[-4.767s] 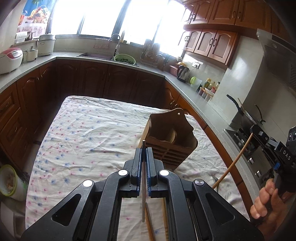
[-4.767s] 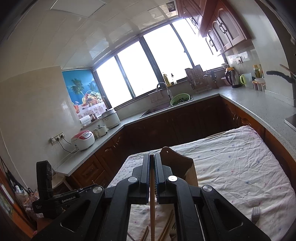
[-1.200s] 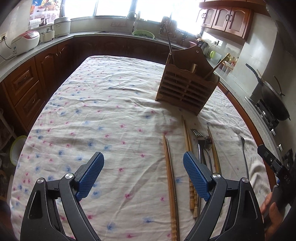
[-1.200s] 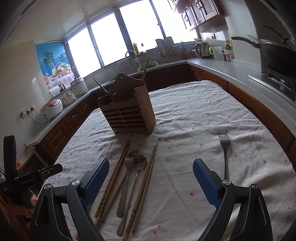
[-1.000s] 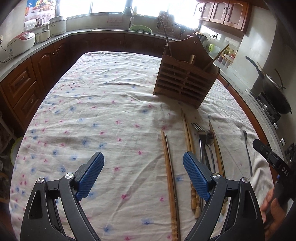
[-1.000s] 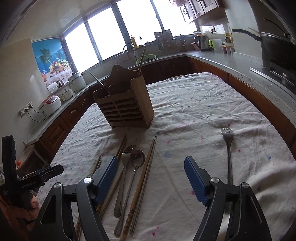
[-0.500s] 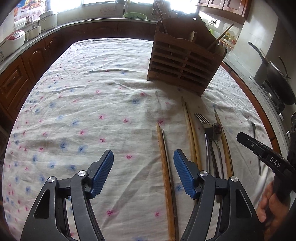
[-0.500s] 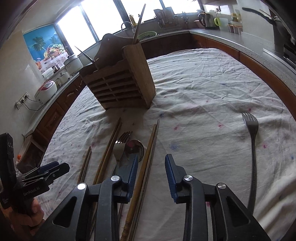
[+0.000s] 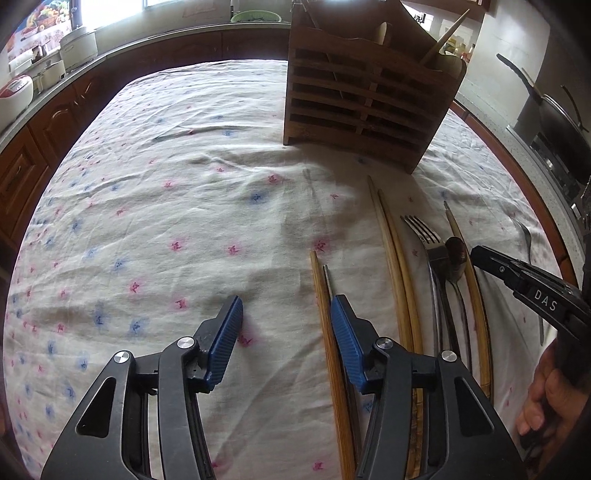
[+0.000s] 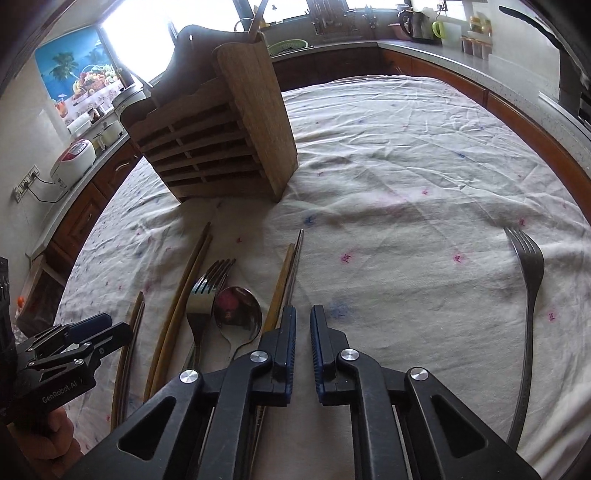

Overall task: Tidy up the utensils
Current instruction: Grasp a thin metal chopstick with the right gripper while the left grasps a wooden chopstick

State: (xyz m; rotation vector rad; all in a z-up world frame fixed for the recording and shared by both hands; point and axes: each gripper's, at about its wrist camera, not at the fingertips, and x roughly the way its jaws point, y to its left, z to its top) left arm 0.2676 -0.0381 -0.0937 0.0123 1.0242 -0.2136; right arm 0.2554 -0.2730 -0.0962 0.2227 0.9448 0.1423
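Upright, the wooden holder [image 9: 369, 96] contains a slanted wooden utensil [image 9: 445, 35].

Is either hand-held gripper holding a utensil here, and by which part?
Neither. The left hand-held gripper and right hand-held gripper are open and empty above the tablecloth.

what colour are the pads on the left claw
Blue, ribbed pads on black arms, clearest in the left wrist view.
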